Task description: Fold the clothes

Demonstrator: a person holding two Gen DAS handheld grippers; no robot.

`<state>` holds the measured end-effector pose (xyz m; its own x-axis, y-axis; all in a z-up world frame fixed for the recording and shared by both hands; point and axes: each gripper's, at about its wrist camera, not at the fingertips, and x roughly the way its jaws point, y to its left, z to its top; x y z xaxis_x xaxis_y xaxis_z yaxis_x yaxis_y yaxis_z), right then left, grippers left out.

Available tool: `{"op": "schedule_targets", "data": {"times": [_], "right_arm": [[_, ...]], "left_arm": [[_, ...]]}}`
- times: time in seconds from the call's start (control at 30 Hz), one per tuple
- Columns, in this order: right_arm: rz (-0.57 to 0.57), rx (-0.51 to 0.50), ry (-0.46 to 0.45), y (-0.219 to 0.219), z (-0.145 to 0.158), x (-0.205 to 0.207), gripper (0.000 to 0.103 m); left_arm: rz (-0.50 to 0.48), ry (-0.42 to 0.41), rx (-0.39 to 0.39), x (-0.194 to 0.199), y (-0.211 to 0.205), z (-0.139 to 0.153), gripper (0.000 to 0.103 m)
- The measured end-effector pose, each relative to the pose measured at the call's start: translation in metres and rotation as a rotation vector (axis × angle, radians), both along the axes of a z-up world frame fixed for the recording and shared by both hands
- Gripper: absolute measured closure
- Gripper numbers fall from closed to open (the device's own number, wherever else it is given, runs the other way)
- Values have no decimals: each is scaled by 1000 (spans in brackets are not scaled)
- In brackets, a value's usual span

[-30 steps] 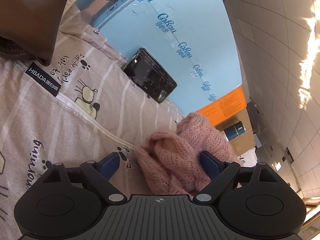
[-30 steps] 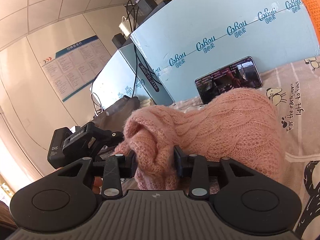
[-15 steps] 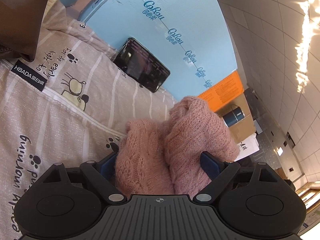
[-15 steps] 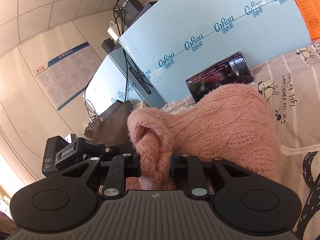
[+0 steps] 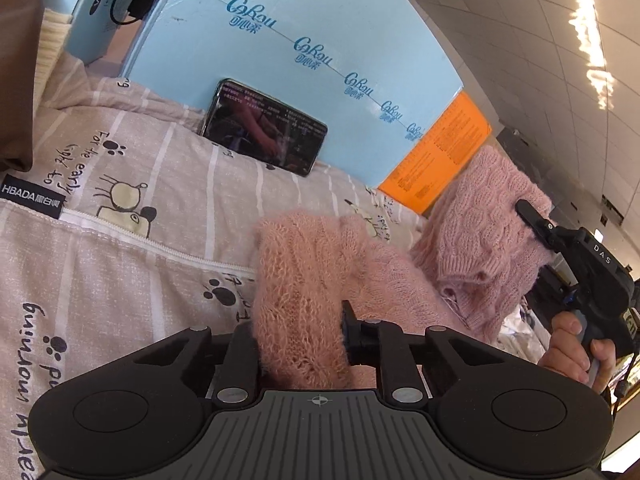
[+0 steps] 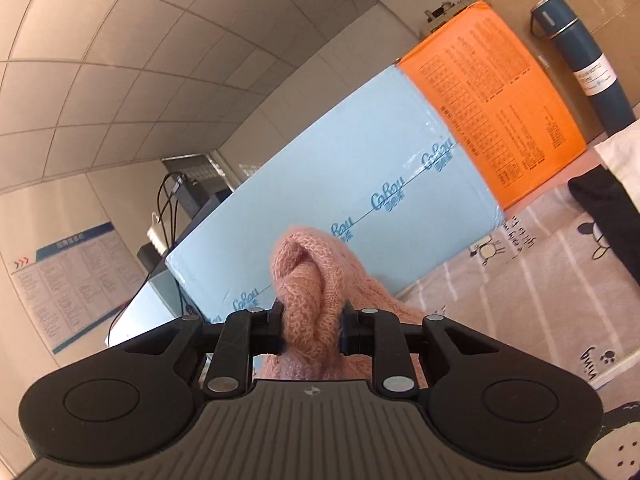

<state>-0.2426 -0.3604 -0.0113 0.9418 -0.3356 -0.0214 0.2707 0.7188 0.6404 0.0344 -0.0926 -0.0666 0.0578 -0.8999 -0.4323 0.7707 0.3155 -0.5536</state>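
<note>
Since half a second ago, the left gripper (image 5: 300, 336) has been closed from a wide gap onto a bunch of the pink sweater (image 5: 320, 280), and the right gripper (image 6: 311, 330) has been raised, so that the phone is hidden from its view.

From the left wrist view, the left fingers are seen drawn in until only a narrow gap filled with knit remains between them, with fuzzy pink fabric clamped there. The sweater is stretched from this grip across the printed bedsheet (image 5: 120, 248) toward the right, where its other end is held up off the sheet by the right gripper (image 5: 532, 220), itself held in the person's right hand (image 5: 576, 348). A phone (image 5: 264, 132) is propped at the far edge of the sheet against a light blue carton (image 5: 280, 20), beside an orange box (image 5: 436, 156).

From the right wrist view, the right fingers are seen pressed close together on a thick fold of the sweater (image 6: 308, 280), which bulges up above them. The blue carton (image 6: 360, 184) and orange box (image 6: 492, 96) are seen behind it, with a dark blue flask (image 6: 580, 60) at the upper right.
</note>
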Motion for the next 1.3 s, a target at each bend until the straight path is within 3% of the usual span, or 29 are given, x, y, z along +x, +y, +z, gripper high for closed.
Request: {"op": "schedule_targets", "data": {"times": [0.13,0.3,0.6,0.7,0.8,0.83,0.9,0.97,1.13,1.3], "right_arm": [[-102,41,-55,-20,-1,-21,83],[-101,90,-51,-39,-6,-29,84],[-163,120,323,-42,-22,6,82],[-263,41,380,-36,-21,7,71],[-394,-100,421,-24,-16,6,62],[-391,-130,427,-21,-15,7,57],[-260,-138,413,-16,-15,12,47],[-128,-146,399,-12,-16,17,26],[189,-188,388,8,-17,34,15],[181,-223,469,14,-23,45,11]], "left_arm": [[93,-112,-44,6,13,15,89],[202,-226,-83,16,29,32,89],[243,-107,44,43,28,10,85],[255,-108,49,42,28,8,84],[258,-103,54,42,28,7,83],[259,-101,56,42,28,7,83],[261,-98,59,41,28,6,83],[261,-96,60,42,28,6,82],[261,-94,64,42,27,6,82],[260,-90,63,41,27,6,82]]}}
